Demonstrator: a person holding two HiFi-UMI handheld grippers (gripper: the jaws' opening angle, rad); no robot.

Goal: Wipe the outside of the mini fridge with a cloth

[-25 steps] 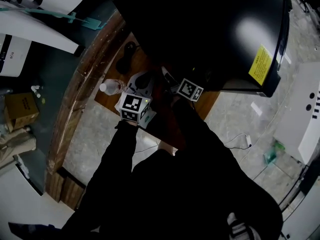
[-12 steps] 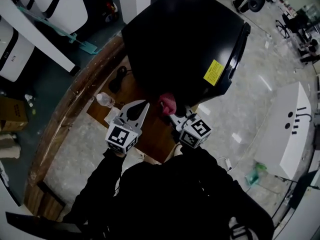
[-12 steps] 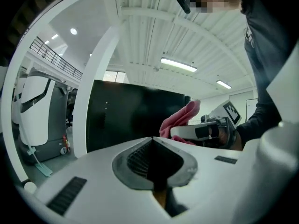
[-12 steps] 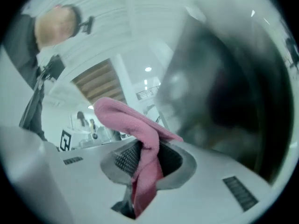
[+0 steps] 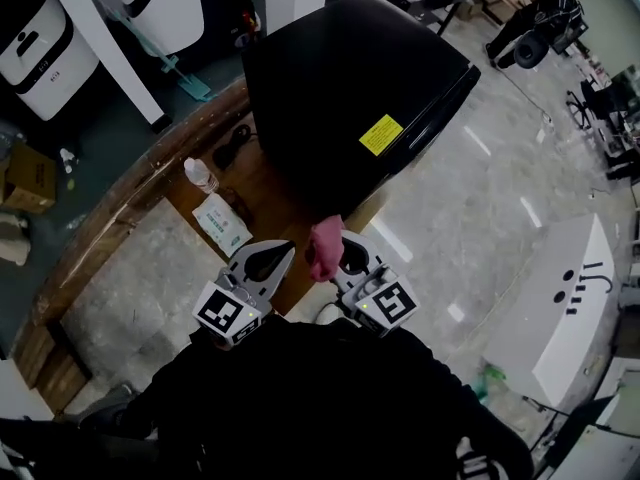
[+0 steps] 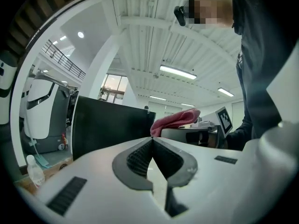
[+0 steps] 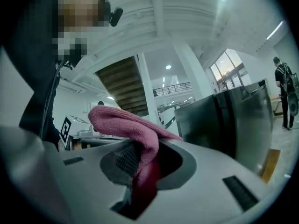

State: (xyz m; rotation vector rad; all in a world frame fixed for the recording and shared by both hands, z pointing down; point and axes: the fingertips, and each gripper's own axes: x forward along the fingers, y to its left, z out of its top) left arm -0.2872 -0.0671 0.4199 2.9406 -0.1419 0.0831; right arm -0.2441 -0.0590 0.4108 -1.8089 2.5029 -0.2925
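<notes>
On the wooden counter (image 5: 130,200), a boxy black mini fridge (image 5: 340,88); right claw (image 5: 339,239) pinches fuzzy pink cloth (image 5: 324,251), left claw (image 5: 288,247) closed, empty.

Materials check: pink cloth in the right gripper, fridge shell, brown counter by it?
Pink cloth: soft napped textile, likely microfibre; fuzzy surface, limp folds where the right gripper pinches it.
Fridge shell: smooth glossy black, painted metal or plastic, can't tell which; it shows sheen and reflections.
Counter: brown with streaky grain and a pale scuffed rim, probably wood or wood veneer.

Fuzzy pink cloth (image 5: 325,247), glossy black fridge (image 5: 350,88)
</notes>
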